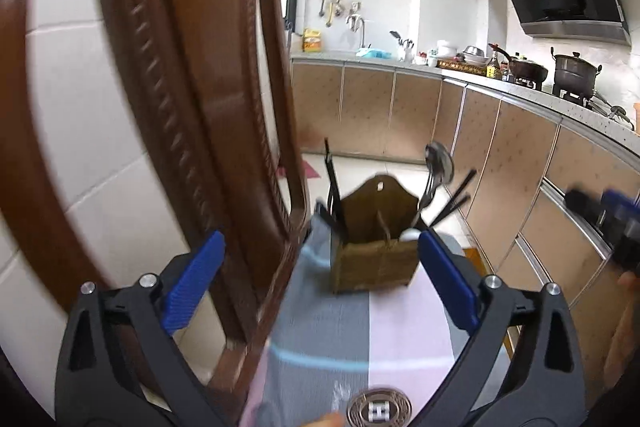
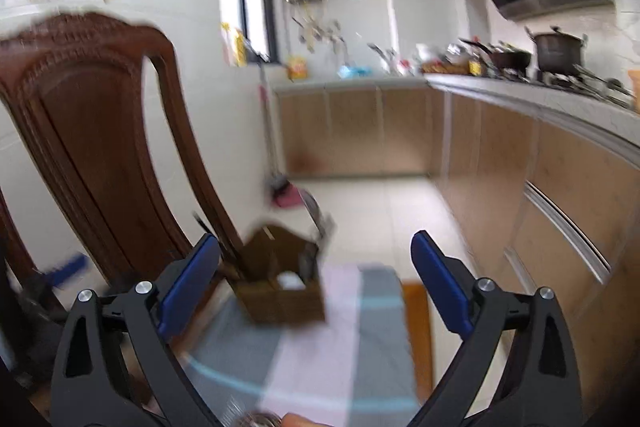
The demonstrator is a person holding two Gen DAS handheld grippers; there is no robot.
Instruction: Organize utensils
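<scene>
A brown wooden utensil holder (image 1: 376, 247) stands at the far end of a small table with a grey and pink cloth (image 1: 360, 331). It holds black chopsticks (image 1: 334, 187), a metal ladle (image 1: 438, 167) and a white spoon (image 1: 410, 235). My left gripper (image 1: 320, 283) is open and empty, well short of the holder. My right gripper (image 2: 316, 287) is open and empty; the holder (image 2: 280, 283) shows blurred between its fingers. The right gripper also shows at the right edge of the left wrist view (image 1: 612, 227).
A dark brown carved chair (image 1: 192, 99) stands close on the left of the table, also in the right wrist view (image 2: 100, 147). A kitchen counter (image 1: 520, 95) with pots runs along the right. A round metal object (image 1: 378, 409) lies at the table's near edge.
</scene>
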